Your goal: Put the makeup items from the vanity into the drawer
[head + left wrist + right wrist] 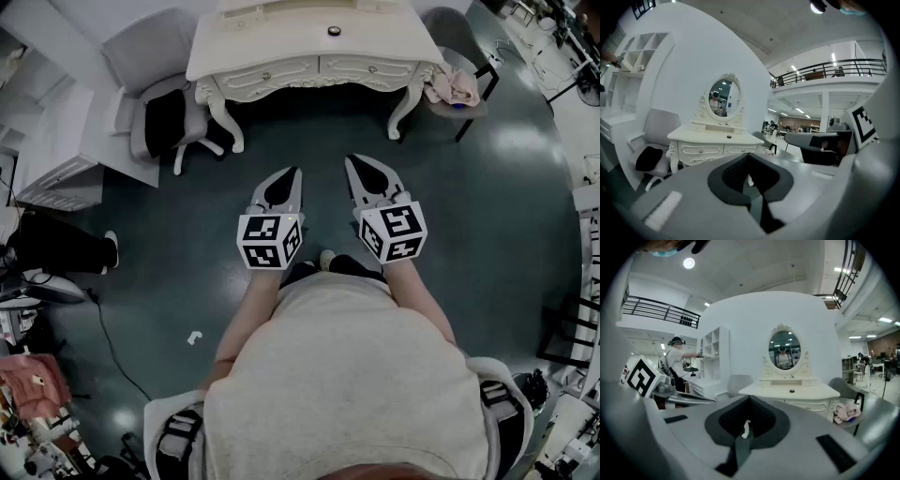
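A white vanity (281, 42) with two closed drawers (265, 75) stands some way ahead of me across the dark floor. One small round dark makeup item (334, 31) lies on its top, and it also shows in the left gripper view (729, 136) and the right gripper view (791, 391). My left gripper (292, 172) and right gripper (352, 161) hang side by side in front of my body, well short of the vanity, pointing towards it. Both are shut with nothing between the jaws (749, 159) (749, 401).
A grey chair (159, 103) with a black cushion stands left of the vanity. Another chair (452, 89), right of it, carries a pink cloth. A white shelf unit (56, 159) is at the far left, and an oval mirror (723, 97) sits on the vanity.
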`<state>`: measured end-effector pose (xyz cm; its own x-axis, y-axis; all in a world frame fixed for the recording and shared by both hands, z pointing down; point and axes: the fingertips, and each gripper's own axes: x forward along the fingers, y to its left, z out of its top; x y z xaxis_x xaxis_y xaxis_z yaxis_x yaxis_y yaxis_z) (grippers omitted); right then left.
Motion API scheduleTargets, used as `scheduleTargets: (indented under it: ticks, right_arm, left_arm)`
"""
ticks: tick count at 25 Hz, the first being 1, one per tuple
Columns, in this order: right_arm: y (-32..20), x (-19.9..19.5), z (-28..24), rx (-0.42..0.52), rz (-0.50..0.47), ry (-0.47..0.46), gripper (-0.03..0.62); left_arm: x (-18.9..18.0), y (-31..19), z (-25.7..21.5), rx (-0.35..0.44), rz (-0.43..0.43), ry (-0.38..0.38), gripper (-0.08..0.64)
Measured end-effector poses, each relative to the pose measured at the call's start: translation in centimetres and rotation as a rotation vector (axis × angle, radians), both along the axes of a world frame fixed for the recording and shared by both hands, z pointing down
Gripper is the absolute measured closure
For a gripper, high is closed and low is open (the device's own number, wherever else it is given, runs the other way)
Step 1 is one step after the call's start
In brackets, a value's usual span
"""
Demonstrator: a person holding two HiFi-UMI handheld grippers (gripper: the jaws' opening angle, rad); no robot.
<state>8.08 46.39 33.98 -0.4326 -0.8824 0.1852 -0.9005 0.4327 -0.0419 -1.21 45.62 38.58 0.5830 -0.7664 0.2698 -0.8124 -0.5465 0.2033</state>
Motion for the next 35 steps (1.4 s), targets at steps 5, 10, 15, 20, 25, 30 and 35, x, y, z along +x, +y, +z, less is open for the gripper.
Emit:
scheduleTargets:
  ticks: [5, 10, 15, 20, 25, 30, 35]
  right_arm:
    - [0.4, 0.5, 0.1, -0.003, -0.003, -0.007, 0.584]
    - [0.9, 1.1, 0.5, -0.02, -0.009, -0.017, 0.584]
    - [0.9, 2.0, 0.6, -0.018, -0.036, -0.062, 0.584]
    - [1.0, 2.8, 1.6, -0.035, -0.059, -0.08, 0.584]
    - [0.7, 2.8, 3.0, -0.076, -0.092, -0.09, 0.584]
    - [-0.9, 3.3, 3.7, -0.086, -0.087, -0.105, 0.584]
    - [-4.4, 3.6, 4.1, -0.09, -0.053, -0.105, 0.584]
  left_arm:
    - [0.9, 0.1, -0.6, 0.012, -0.005, 0.016, 0.551]
    - [1.7, 0.3, -0.8, 0.02, -0.008, 0.025, 0.551]
    - [2.8, 0.2, -0.7, 0.026, -0.016, 0.031, 0.551]
    - [3.5, 0.4, -0.1, 0.021, -0.044, 0.03, 0.551]
    - [3.8, 0.1, 0.8, 0.002, -0.065, 0.017, 0.551]
    - [3.8, -1.1, 1.2, -0.008, -0.054, 0.016, 0.551]
    - [3.6, -4.4, 2.2, -0.029, -0.039, 0.014, 0.551]
